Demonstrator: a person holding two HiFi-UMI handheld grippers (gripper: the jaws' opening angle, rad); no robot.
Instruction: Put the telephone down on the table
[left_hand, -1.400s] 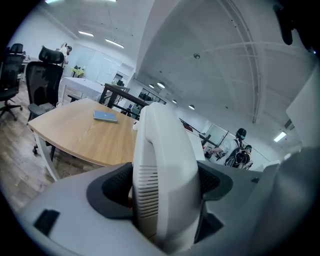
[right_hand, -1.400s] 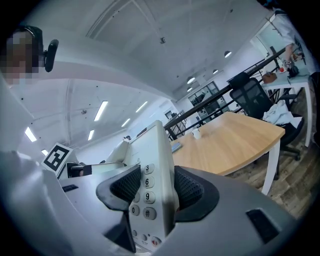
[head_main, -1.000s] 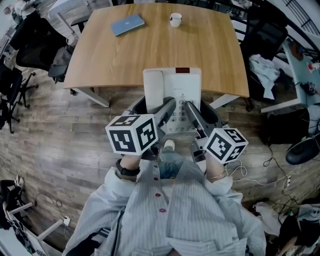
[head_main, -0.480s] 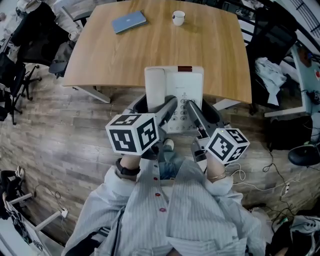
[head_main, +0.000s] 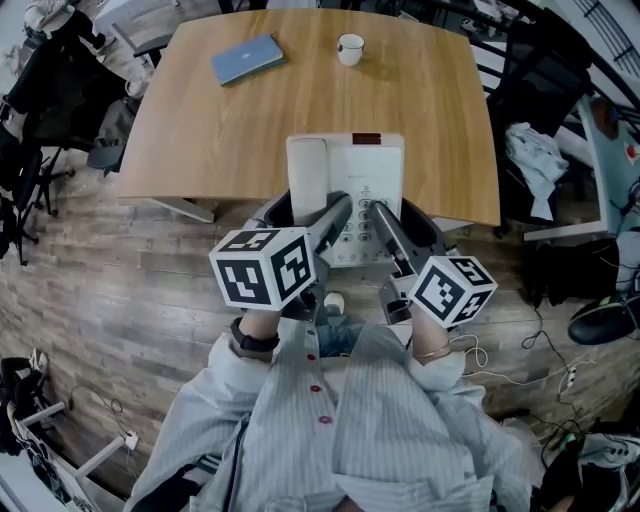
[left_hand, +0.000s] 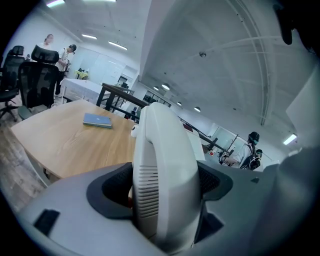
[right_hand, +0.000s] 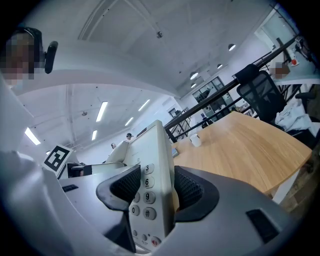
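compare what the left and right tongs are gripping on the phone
The left tongs clamp the phone by its rounded handset; the right tongs clamp its flat keypad edge. The left tongs hold the phone's left side, the right tongs its right. Both are shut on the phone, held off the table.

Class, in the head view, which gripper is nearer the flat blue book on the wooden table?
Left. The left gripper clamps the white telephone at its handset, below and right of the flat blue book; the right gripper grips the keypad side, farther right.
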